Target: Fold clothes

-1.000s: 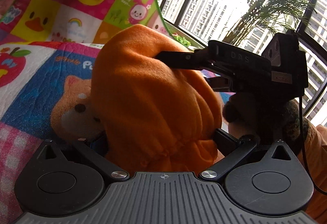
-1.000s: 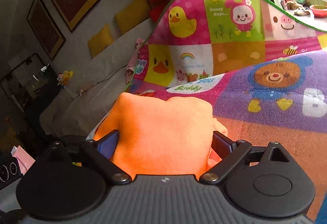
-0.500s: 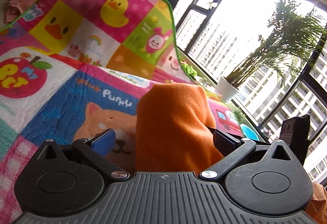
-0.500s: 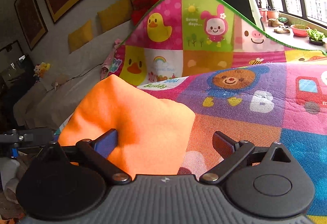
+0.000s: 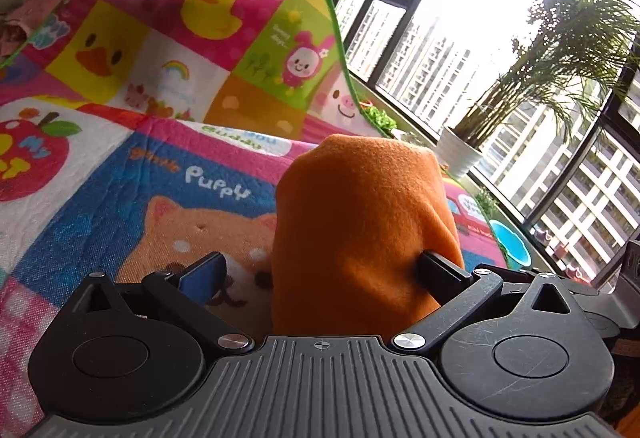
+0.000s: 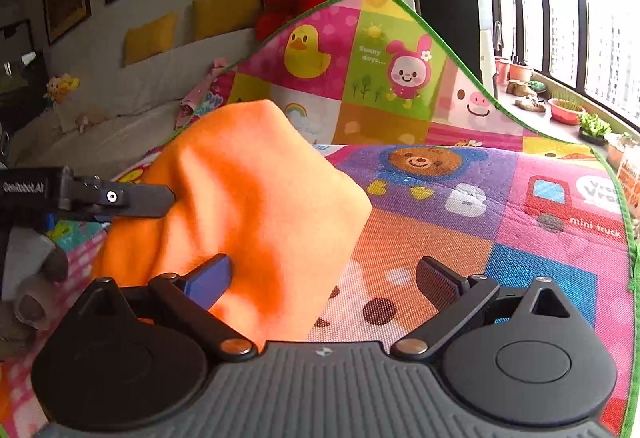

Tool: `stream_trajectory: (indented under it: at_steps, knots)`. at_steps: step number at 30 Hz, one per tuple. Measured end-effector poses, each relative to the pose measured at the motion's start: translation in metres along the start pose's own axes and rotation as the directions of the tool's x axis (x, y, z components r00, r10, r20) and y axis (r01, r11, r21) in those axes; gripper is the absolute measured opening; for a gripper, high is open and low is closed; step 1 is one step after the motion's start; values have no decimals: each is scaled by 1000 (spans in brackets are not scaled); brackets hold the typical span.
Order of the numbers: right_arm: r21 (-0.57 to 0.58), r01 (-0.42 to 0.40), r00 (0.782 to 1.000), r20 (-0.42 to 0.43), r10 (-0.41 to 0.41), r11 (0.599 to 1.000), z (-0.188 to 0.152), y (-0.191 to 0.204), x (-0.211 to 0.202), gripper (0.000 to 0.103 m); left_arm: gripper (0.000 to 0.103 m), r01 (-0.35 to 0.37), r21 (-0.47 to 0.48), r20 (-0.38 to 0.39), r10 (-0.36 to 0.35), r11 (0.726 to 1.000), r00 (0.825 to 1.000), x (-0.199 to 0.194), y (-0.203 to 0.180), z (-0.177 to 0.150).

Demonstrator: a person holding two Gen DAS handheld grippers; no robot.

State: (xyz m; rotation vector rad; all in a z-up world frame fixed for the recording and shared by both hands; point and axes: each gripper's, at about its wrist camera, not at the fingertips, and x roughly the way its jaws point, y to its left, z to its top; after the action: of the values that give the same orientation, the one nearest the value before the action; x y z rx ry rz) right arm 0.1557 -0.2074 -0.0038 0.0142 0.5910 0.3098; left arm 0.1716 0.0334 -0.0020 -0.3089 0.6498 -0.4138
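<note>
An orange fleece garment [image 5: 360, 230] hangs bunched above the colourful play mat [image 5: 120, 178]. In the left wrist view my left gripper [image 5: 322, 270] stands wide open with the cloth draped against its right finger [image 5: 440, 270]; the left finger is clear of it. In the right wrist view my right gripper [image 6: 324, 278] is open too, the orange garment [image 6: 256, 222] lying over its left finger [image 6: 208, 282]. The left gripper's fingers [image 6: 132, 196] show at the left of that view, touching the cloth's far side.
The mat's far edge [image 6: 384, 50] curls up against a sofa [image 6: 120, 118] with yellow cushions. A window sill with plant pots [image 6: 564, 110] runs along the right. A potted palm [image 5: 460, 154] stands by the window.
Both grippers opened from their hold on the orange garment. The two grippers moved apart, and the cloth now stretches between them instead of sitting bunched in each.
</note>
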Motion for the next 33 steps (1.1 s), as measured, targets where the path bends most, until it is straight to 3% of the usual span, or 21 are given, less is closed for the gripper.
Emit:
stream_trajectory:
  at_steps: [6,10,12,17,18,21,25,28,30,33]
  knots:
    - [-67,35,999,-2,-35,997,8,10,3,102,103,0,-19,-3,0,1000,1000,0,5,-2]
    - [7,-24,1000,-17,24,1000,8,6,4,98,103,13,-22,-6,-13,1000,1000,1,5,-3]
    - [44,-52,998,-23,54,998,8,4,5,89,103,18,-23,-8,-18,1000,1000,2,4,-3]
    - [110,-138,990,-26,141,984,10,4,16,88,103,39,-3,-46,-39,999,998,5,3,-7]
    - [120,-163,986,-25,167,979,12,4,22,84,103,39,3,-53,-39,999,998,6,4,-9]
    - [159,-245,968,-22,252,956,15,4,40,84,103,30,1,-50,-30,1000,998,4,11,-12]
    - [269,-368,922,-21,388,890,16,3,67,84,103,31,-35,-24,-32,999,999,-5,30,-6]
    - [254,-409,903,-27,429,876,20,16,81,86,103,15,-52,4,-15,999,1000,-15,45,0]
    - [212,-410,904,-38,426,887,23,28,86,89,103,15,-89,16,-14,996,1000,-19,58,3]
    - [152,-370,924,-40,380,916,26,37,80,89,103,10,-137,18,-7,991,1000,-19,72,7]
